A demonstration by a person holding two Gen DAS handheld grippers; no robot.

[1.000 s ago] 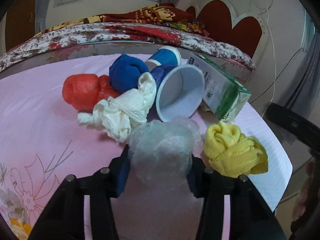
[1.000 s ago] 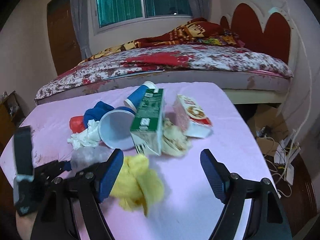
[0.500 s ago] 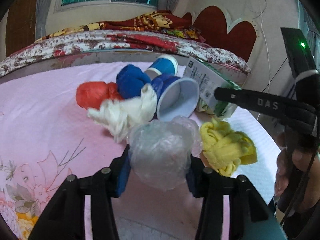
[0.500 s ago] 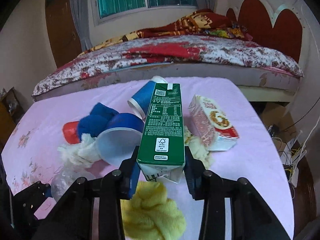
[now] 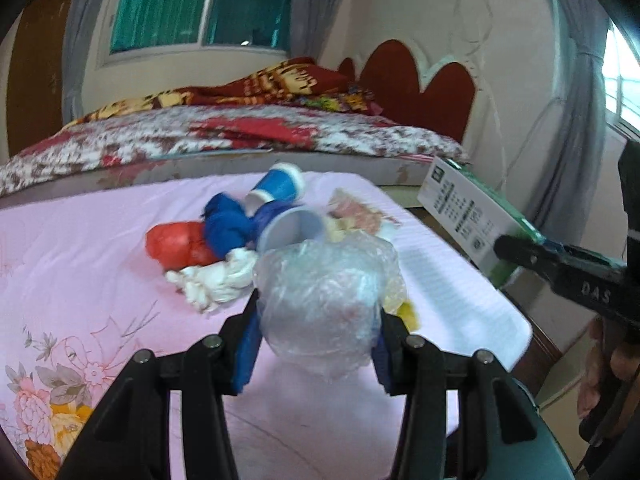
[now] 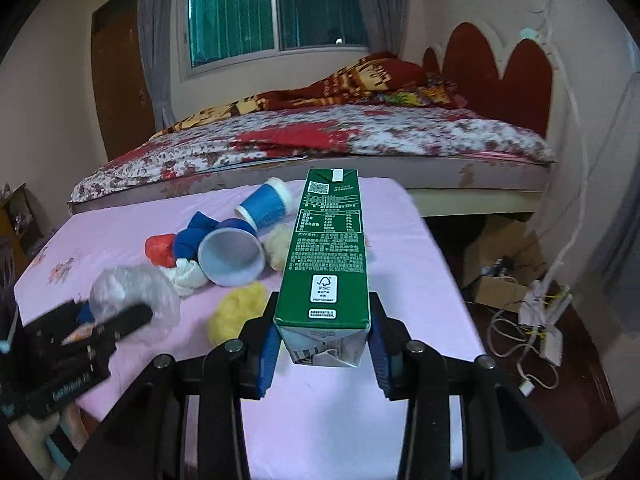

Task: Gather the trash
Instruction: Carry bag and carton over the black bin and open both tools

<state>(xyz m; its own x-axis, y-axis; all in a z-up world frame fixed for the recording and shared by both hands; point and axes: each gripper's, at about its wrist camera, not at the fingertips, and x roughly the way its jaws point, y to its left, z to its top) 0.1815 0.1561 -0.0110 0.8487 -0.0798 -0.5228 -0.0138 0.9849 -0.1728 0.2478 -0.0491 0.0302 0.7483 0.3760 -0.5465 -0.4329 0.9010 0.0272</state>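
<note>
Hand-held gripper hiding yellow wad

A dark green carton with white print is sitting between blue-padded black fingers. Beyond the fingers, blue cups, red, white and yellow wads are lying on a pink tabletop showing flower prints.

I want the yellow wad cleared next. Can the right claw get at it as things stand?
Probably not: the right claw is shut on the green carton, so its jaws are full. The yellow wad lies uncovered just beside it.
</note>
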